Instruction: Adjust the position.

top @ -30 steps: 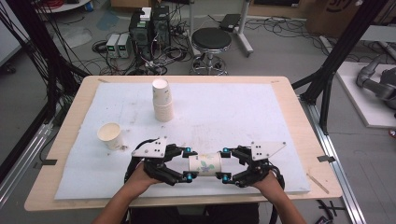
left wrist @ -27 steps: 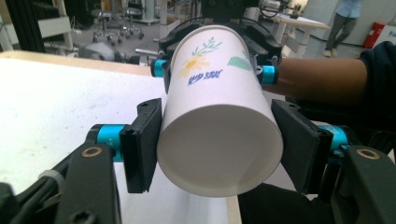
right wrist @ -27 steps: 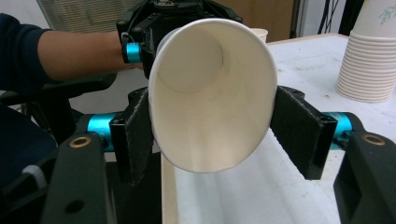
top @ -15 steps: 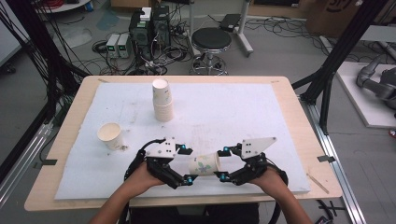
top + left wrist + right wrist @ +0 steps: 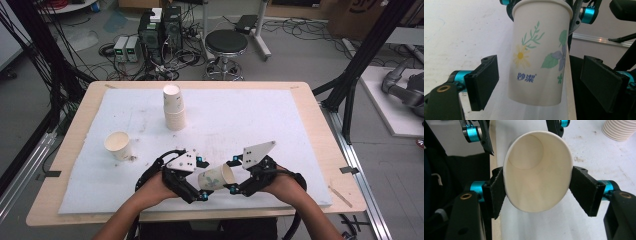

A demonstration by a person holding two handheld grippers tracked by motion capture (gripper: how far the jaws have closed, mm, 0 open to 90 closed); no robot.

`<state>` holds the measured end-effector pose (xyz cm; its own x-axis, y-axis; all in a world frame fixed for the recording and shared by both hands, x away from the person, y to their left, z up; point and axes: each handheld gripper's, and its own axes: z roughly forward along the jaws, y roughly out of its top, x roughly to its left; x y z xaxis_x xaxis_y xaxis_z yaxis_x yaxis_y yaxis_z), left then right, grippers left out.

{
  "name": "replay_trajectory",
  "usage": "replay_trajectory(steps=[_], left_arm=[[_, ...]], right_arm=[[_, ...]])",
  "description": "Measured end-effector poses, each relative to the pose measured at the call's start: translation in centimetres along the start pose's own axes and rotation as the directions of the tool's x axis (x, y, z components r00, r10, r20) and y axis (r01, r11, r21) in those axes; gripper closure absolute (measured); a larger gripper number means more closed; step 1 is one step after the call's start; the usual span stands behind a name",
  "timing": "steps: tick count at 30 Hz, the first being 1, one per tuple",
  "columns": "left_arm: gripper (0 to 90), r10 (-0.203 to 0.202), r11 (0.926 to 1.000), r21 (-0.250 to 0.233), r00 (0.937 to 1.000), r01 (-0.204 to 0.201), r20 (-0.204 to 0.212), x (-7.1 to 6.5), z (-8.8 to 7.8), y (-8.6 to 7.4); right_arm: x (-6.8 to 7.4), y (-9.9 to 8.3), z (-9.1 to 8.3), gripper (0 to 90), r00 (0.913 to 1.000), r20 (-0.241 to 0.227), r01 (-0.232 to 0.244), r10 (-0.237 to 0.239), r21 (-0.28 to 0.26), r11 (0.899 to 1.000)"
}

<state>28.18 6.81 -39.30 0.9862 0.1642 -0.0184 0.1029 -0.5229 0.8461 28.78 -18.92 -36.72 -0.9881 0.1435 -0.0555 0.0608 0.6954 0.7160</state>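
High view: a paper cup with a flower print is held on its side above the near edge of the white mat, between the left gripper and the right gripper. Its rim points to the right gripper, its base to the left one. A stack of cups stands upright near the middle of the mat, well apart from the hands. A single open cup stands upright toward the mat's left side, also well apart.

Left gripper view: the printed cup hangs between the two black pads, base toward the camera. The jaws stand apart, with a visible gap on each side of the cup wall; this gripper does not hold it. The other gripper's jaws grip the rim at the top of the frame.

Right gripper view: the jaws are clamped on the cup at its rim, one pad on each side, and the mouth is squeezed to an oval. The inside is empty. The ribbed stack shows at the top right corner.

Judgement: one cup stands separated on the mat and a second is free in hand, carried by the right gripper alone. Setting it down upright remains, and the stack appears to hold further cups to separate.
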Motion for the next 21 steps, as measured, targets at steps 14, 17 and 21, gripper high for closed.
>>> replay_trajectory(steps=[14, 17, 21], left_arm=[[20.1, 0.012, 0.9975, 0.069, 0.9999, -0.013, 0.006, 0.1, 0.6, 0.3], [20.9, 0.015, 0.9959, 0.089, 0.9998, -0.016, 0.009, 0.1, 0.8, 0.3], [22.9, 0.020, 0.9936, 0.111, 0.9997, -0.022, 0.014, 0.1, 1.1, 0.3]], right_arm=[[0.0, 1.9, 1.1, 32.2, 0.9984, -0.001, 0.056, -0.056, 0.121, 0.991], [0.1, 2.3, 1.2, 32.2, 0.9977, -0.002, 0.068, -0.068, 0.142, 0.987], [0.1, 2.7, 1.1, 32.2, 0.9964, 0.004, 0.083, -0.085, 0.165, 0.983]])
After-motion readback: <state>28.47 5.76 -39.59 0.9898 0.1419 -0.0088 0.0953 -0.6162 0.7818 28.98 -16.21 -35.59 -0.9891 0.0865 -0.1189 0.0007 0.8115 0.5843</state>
